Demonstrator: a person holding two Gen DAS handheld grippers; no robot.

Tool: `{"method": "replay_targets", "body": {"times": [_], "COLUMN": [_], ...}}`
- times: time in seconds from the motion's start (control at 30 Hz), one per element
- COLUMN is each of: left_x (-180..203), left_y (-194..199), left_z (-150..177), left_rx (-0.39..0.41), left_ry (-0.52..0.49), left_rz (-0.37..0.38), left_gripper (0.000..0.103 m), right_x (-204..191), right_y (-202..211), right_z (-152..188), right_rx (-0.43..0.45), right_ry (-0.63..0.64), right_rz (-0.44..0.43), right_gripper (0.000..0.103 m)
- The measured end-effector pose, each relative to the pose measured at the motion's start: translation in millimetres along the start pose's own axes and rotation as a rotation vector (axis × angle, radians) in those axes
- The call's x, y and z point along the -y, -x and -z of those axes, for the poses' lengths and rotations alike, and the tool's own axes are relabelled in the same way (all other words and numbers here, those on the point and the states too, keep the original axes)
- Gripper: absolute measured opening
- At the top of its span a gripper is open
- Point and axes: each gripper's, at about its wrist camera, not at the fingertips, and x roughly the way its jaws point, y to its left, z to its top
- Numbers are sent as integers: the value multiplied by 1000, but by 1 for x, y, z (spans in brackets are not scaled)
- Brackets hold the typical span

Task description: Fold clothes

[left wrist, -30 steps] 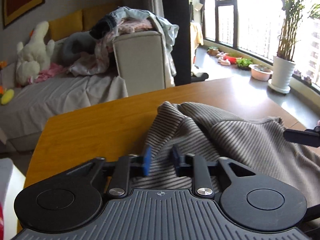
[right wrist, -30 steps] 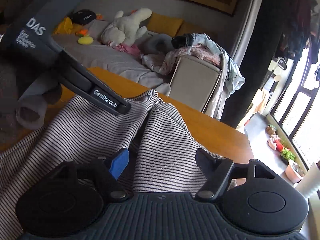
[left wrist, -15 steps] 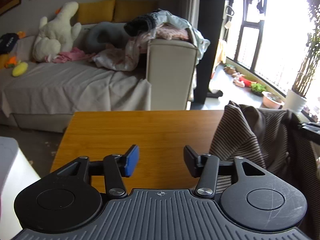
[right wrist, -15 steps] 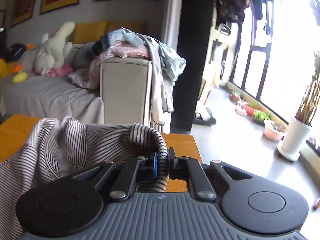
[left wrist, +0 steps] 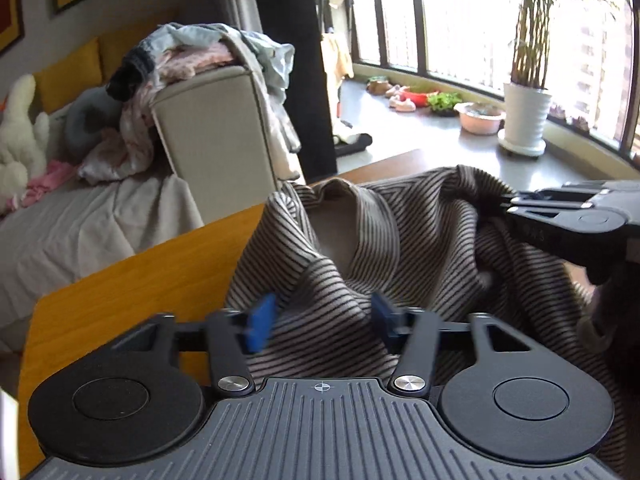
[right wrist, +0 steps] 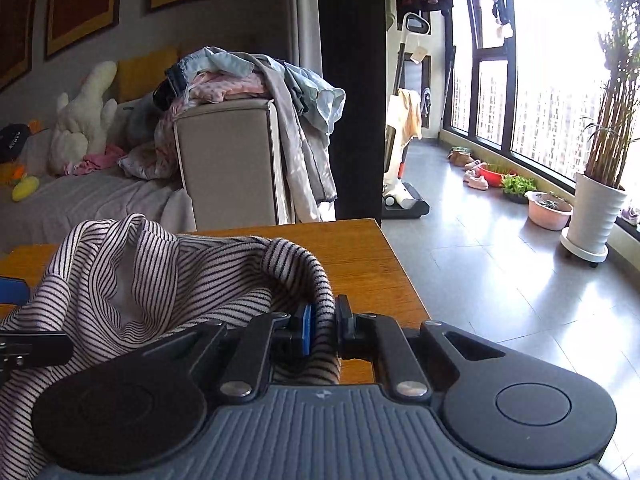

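Shirt (left wrist: 400,248) sat bunched on the table (left wrist: 120,292), not flat, no clean fold showing. Right gripper (right wrist: 322,326) was clenched on a rolled striped edge near the table's right end, lifting it a little. Left gripper (left wrist: 320,316) had its jaws spread wide with cloth lying between the blue pads (left wrist: 260,322) — nothing pinched.

My read: the step in hand was getting a two-point hold to spread or lift the shirt; whether that opens a fold or tidies one already made, the frames don't settle. The left needed to close on a definite edge, not a loose ridge, roughly level with the right's grip, so the cloth would pull taut without twisting.

Versus half a second earlier: the left had faced bare table with the shirt off to its right — by this frame it had swung over the cloth, jaws still apart. A second earlier it had been nearly shut on the fabric, so it had let go and come back. The right had kept its hold from the previous frame, having been wide open a second earlier.
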Motion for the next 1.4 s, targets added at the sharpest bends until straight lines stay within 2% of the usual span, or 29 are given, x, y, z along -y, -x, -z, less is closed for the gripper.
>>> {"method": "replay_targets", "body": {"times": [0.07, 0.17, 0.2, 0.27, 0.33, 0.4, 0.53, 0.57, 0.6, 0.63, 0.67, 0.7, 0.77, 0.8, 0.87, 0.9, 0.97, 1.0, 1.03, 1.07, 1.2, 1.3, 1.4], "left_x": [-14, -56, -75, -104, -124, -145, -161, -165, -169, -171, -165, -158, -143, -134, -116, -105, -86, -81, -78, -78, -94, -114, -142], "left_y": [-2, -5, -10, -21, -32, -37, -6, 2, 9, 18, 31, 44, 60, 67, 69, 64, 54, 47, 42, 40, 55, 72, 80], "left_z": [-4, -9, -8, 0, 11, 22, 26, 28, 29, 30, 29, 29, 33, 36, 43, 47, 56, 60, 64, 65, 58, 50, 50], "left_rx": [6, 24, 12, -32, -61, -93, -73, -68, -63, -55, -29, -8, -6, -13, -52, -79, -124, -131, -136, -135, -87, -40, -30], "left_ry": [-26, -41, -29, 14, 23, 81, 237, 276, 314, 349, 362, 377, 397, 403, 391, 373, 338, 323, 309, 295, 292, 277, 310], "left_rz": [-36, -212, -265, -320, -418, -431, -294, -259, -225, -188, -137, -75, 39, 96, 158, 165, 148, 122, 101, 106, 74, -23, -89], "left_gripper": [9, 8, 8, 6, 5, 5, 10, 18, 34, 45, 65, 78, 86, 89, 94, 95, 95, 86, 64, 23, 21, 20, 20], "right_x": [2, 3, 3, 2, -1, -3, -3, -3, -3, -4, -6, -8, -9, -10, -13, -14, -18, -20, -22, -25, -35, -37, -35], "right_y": [0, 0, 0, -1, -1, -3, -6, -6, -4, 0, 7, 16, 38, 50, 67, 74, 83, 85, 87, 88, 93, 91, 90], "right_z": [-1, -2, -1, -2, -2, -2, -5, -6, -7, -9, -11, -12, -14, -13, -8, -4, 6, 11, 17, 23, 41, 49, 49], "right_rx": [2, 3, 2, -1, -3, -14, -33, -35, -34, -28, -17, -2, 18, 23, 19, 11, -8, -16, -27, -37, -61, -77, -84], "right_ry": [-12, -21, -23, -16, -3, 1, 12, 16, 30, 62, 101, 136, 190, 212, 244, 257, 260, 255, 248, 241, 261, 278, 266], "right_rz": [-13, -24, -27, -34, -29, -25, -28, -34, -34, -21, -4, 2, -17, -33, -55, -65, -78, -83, -90, -98, -127, -128, -128], "right_gripper": [10, 9, 9, 10, 10, 10, 19, 20, 22, 28, 36, 39, 52, 56, 61, 61, 62, 62, 62, 62, 62, 62, 63]}}
